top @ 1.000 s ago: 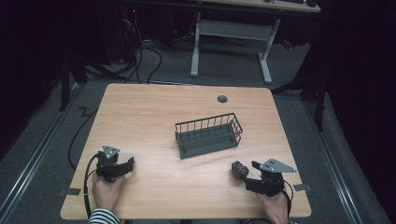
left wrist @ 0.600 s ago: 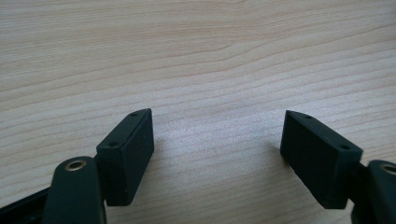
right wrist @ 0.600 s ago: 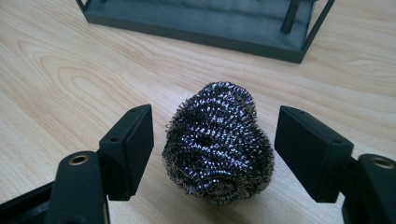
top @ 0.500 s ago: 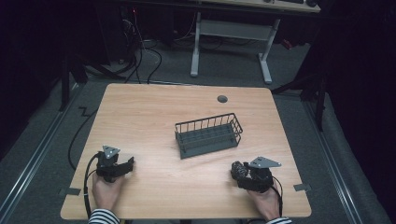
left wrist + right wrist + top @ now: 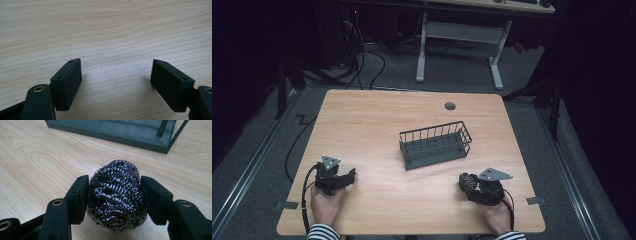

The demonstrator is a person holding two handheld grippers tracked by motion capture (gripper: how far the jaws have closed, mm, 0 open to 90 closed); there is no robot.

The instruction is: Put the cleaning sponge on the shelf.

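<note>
A dark steel wool scrubber (image 5: 116, 200) rests on the wooden table (image 5: 377, 125), with my right gripper (image 5: 115, 181) shut on it and a jaw pressing each side. In the high view the scrubber (image 5: 466, 181) sits at the front right, just left of the right gripper (image 5: 469, 186). A dark wire basket (image 5: 435, 144) stands at the table's middle, tilted slightly, and its base (image 5: 112, 130) lies just beyond the scrubber. My left gripper (image 5: 347, 176) lies at the front left. Its jaws (image 5: 116, 63) stand open over bare wood.
A round grey grommet (image 5: 450, 106) sits near the table's far edge. Beyond the table stand a white desk frame (image 5: 459, 37) and loose cables (image 5: 362, 55) on the floor. A hand holds each gripper at the near edge.
My right gripper slid left up to the scrubber and its jaws now clasp it. The scrubber, basket and left gripper stayed in place.
</note>
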